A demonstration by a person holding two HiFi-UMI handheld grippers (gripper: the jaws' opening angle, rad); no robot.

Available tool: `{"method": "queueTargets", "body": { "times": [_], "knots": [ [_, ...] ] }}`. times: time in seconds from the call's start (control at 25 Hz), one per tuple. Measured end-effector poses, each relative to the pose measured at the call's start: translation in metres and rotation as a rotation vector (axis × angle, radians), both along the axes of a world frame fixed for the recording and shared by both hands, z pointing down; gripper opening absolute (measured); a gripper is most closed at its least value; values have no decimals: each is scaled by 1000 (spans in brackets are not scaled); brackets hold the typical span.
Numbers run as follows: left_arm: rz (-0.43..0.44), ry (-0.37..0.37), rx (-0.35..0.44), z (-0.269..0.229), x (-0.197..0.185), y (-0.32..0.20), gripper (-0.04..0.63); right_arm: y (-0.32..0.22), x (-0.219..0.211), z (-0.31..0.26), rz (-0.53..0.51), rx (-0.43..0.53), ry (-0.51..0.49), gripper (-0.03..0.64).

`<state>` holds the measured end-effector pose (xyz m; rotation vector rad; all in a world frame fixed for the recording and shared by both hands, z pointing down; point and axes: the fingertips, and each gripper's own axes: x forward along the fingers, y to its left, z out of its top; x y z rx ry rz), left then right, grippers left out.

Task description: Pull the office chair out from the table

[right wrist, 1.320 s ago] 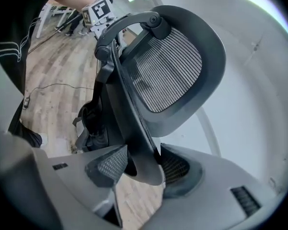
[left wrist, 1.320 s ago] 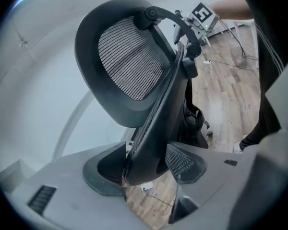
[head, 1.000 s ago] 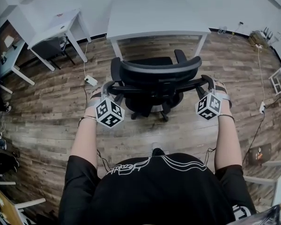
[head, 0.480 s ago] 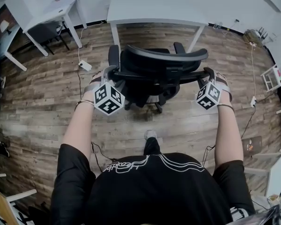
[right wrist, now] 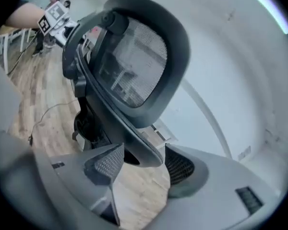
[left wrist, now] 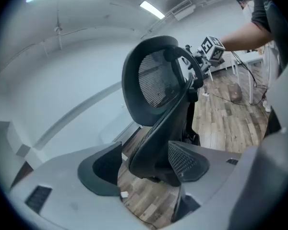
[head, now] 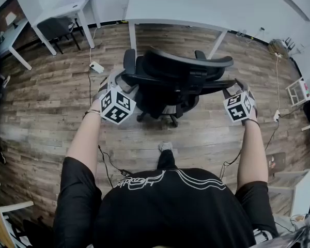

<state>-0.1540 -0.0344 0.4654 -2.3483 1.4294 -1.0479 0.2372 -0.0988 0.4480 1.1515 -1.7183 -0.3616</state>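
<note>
Head view: left gripper point(head: 115, 82) and right gripper point(head: 234, 88) jaws are opening, office chair point(head: 188, 66) armrests between them.

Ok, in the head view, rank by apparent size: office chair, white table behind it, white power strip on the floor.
1. office chair, nearest the camera.
2. white table, a close second; it stands farther off, so this is unsure.
3. power strip, clearly smallest.

Open floor point(head: 46, 112) around the office chair point(head: 175, 79); table point(head: 170, 6) just beyond it, power strip point(head: 96, 66) nearby.
</note>
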Motion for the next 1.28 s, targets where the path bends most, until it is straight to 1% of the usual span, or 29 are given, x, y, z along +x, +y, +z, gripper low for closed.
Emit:
{"method": "queueTargets", "body": {
  "times": [0.08,0.12,0.16,0.24,0.32,0.36,0.4,0.44,0.48,0.52,0.6,0.64,0.72,0.76,0.8,0.84,0.88,0.92,1.0,1.04,1.12,1.2,1.28],
  "knots": [
    [-22,85,-16,-7,-4,19,281,21,-8,-21,7,40,-103,272],
    [-26,136,-28,-11,-3,30,281,34,-17,-32,-6,49,-172,272],
    [-22,187,-43,-15,1,41,279,49,-30,-43,-29,48,-259,272],
    [8,280,-73,-23,16,67,275,84,-63,-61,-95,14,-474,270],
    [47,358,-81,-33,34,92,233,124,-98,-75,-179,-45,-690,270],
    [72,396,-82,-40,43,105,185,144,-115,-81,-226,-69,-771,270],
    [103,438,-89,-47,54,118,122,164,-129,-86,-275,-85,-827,268],
    [137,488,-102,-54,65,132,74,183,-141,-90,-327,-95,-860,268],
    [168,545,-119,-62,74,146,45,201,-151,-93,-380,-101,-881,268],
    [190,608,-132,-70,82,160,32,218,-159,-97,-425,-111,-901,268],
    [206,750,-151,-85,93,183,13,247,-167,-105,-479,-143,-969,255],
    [209,827,-161,-93,98,194,8,260,-169,-109,-496,-163,-1012,230],
    [222,971,-175,-110,110,215,6,283,-171,-117,-535,-198,-1083,152],
    [231,1019,-172,-118,117,224,6,294,-171,-120,-561,-212,-1100,115],
    [236,1041,-158,-124,125,233,6,305,-170,-121,-587,-222,-1104,83],
    [235,1035,-137,-129,132,241,6,313,-169,-122,-607,-232,-1104,57],
    [228,1012,-117,-130,139,248,6,320,-166,-122,-617,-242,-1108,45],
    [219,981,-105,-129,146,254,6,325,-161,-121,-617,-254,-1120,41],
    [201,940,-108,-124,161,265,6,332,-151,-117,-600,-292,-1165,37],
    [196,937,-119,-121,169,271,6,336,-145,-115,-589,-313,-1189,35],
    [188,956,-141,-117,183,282,6,347,-133,-110,-575,-342,-1216,35],
    [180,977,-150,-116,196,293,6,362,-124,-108,-581,-347,-1218,35],
    [177,968,-144,-116,207,305,6,375,-113,-111,-591,-339,-1224,35]
  ]
}}
